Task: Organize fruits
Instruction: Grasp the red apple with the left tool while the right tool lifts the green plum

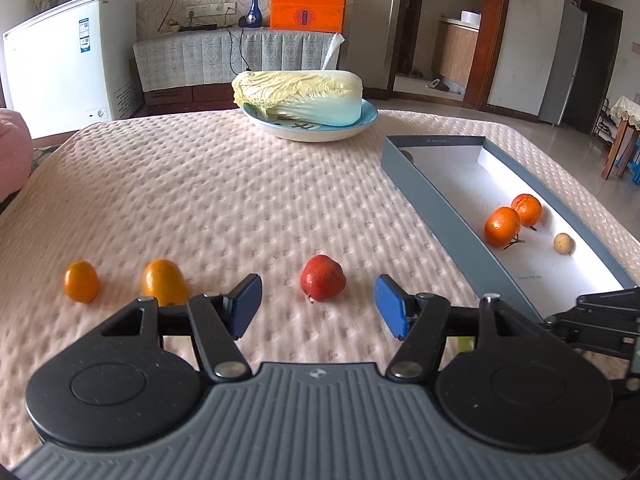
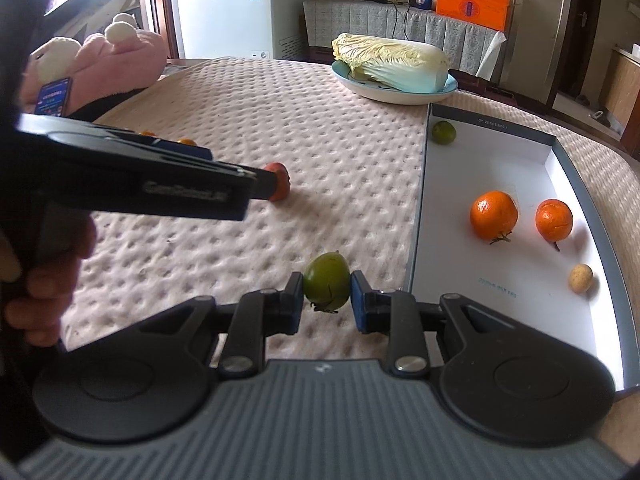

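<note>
My left gripper (image 1: pixel 318 306) is open just in front of a red pomegranate-like fruit (image 1: pixel 323 278) on the padded table; it also shows in the right wrist view (image 2: pixel 280 186). Two orange fruits (image 1: pixel 81 281) (image 1: pixel 164 282) lie to its left. My right gripper (image 2: pixel 326 302) is shut on a green fruit (image 2: pixel 326 286) next to the left wall of the grey box (image 2: pixel 416 208). In the box lie two oranges (image 2: pixel 493 215) (image 2: pixel 553 219), a small tan fruit (image 2: pixel 580 278) and a green fruit (image 2: pixel 444 132).
A blue plate (image 1: pixel 368 120) with a napa cabbage (image 1: pixel 300 96) stands at the far edge of the table. A pink plush toy (image 2: pixel 120 56) lies at the left. A white freezer (image 1: pixel 68 56) and a cabinet stand behind.
</note>
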`<state>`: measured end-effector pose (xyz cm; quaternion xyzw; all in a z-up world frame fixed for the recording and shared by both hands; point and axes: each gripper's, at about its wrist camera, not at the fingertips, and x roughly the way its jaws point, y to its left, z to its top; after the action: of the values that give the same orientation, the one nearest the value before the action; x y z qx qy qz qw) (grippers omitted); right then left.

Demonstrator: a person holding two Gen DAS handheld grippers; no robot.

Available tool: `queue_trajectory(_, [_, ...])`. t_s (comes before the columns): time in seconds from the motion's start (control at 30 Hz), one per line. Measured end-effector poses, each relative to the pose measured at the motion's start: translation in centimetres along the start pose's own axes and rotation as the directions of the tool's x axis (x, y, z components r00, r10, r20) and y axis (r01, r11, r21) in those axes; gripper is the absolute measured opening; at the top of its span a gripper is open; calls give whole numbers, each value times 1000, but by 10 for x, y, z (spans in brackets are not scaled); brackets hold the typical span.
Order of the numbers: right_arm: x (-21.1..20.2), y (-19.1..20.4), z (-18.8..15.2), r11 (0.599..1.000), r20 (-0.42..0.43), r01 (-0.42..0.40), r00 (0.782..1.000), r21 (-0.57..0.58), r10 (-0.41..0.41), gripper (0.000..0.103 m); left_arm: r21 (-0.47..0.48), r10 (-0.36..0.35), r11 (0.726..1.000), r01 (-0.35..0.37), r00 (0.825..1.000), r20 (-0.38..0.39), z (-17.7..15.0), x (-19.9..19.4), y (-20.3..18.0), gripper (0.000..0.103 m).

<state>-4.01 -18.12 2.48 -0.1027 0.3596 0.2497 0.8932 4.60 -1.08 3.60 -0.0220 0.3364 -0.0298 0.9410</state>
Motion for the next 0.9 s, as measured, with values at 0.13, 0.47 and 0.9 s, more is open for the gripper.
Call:
queue_trajectory(0.13, [-1, -1, -1, 1000, -4, -3, 1000, -3, 3, 28, -1, 8, 1000, -8, 1000, -4, 4, 13, -1, 68])
queue_trajectory(0.47, [3, 2, -1, 1000, -18, -23, 1000, -18, 23, 28, -1, 14, 1000, -14, 999, -33, 7, 38, -2, 66])
queue_trajectory(0.9, [4, 2, 0, 1000, -18, -26, 1000, -18, 26, 28, 8, 22, 1000, -22, 999, -44, 3, 47, -4, 50])
